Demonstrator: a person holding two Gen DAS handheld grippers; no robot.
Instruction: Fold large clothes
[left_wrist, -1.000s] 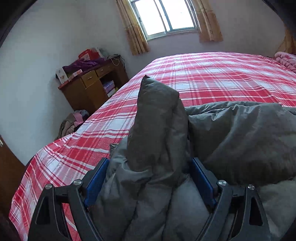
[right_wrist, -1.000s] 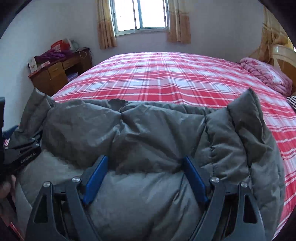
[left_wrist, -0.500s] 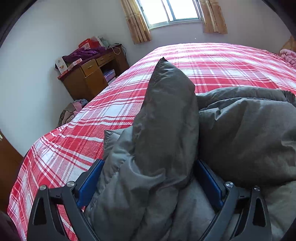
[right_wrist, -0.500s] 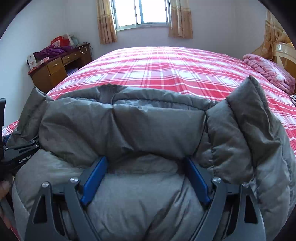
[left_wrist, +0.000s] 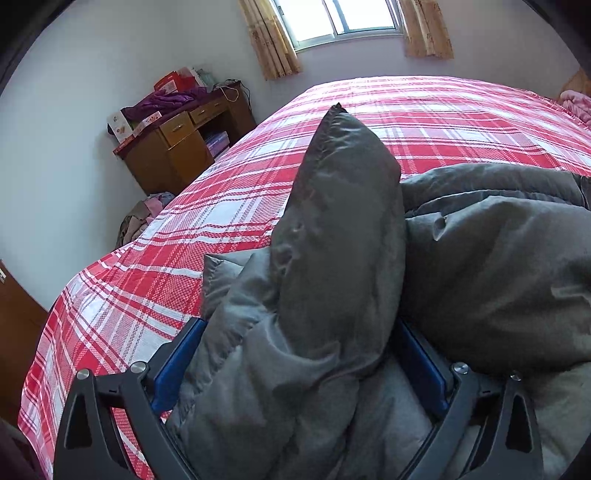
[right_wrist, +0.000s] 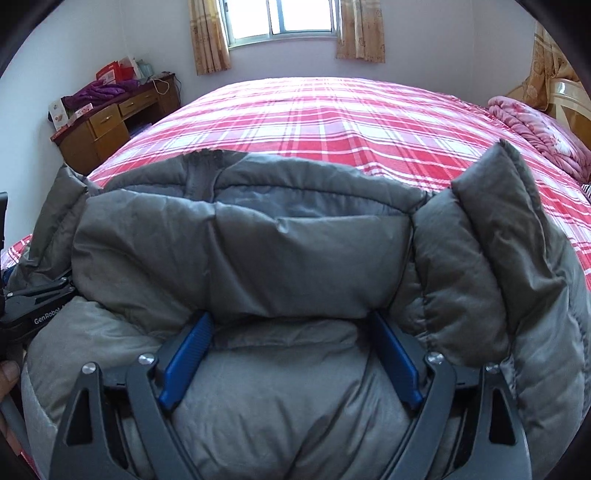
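Note:
A bulky grey puffer jacket (left_wrist: 343, 221) lies bunched at the near end of a red plaid bed (left_wrist: 221, 206). One padded fold stands up like a peak between the blue pads of my left gripper (left_wrist: 299, 325). Those jaws stand wide, with the pads' inner faces showing beside the fabric. In the right wrist view the jacket (right_wrist: 295, 258) is doubled over across the bed (right_wrist: 332, 122). My right gripper (right_wrist: 291, 315) is open around its thick middle. The left gripper (right_wrist: 33, 306) and a hand (right_wrist: 7, 373) show at that view's left edge.
A wooden desk (left_wrist: 173, 147) piled with boxes and purple cloth stands by the left wall, also seen as the desk (right_wrist: 107, 125). Clothes (left_wrist: 144, 218) are heaped on the floor beside it. A pink blanket (right_wrist: 535, 129) lies at the bed's right. A brown door (left_wrist: 14, 332) is close on the left.
My left jaws have spread wider around the upright fold. In the right view the jacket's folded edge reaches further up the bed, and those jaws have widened slightly.

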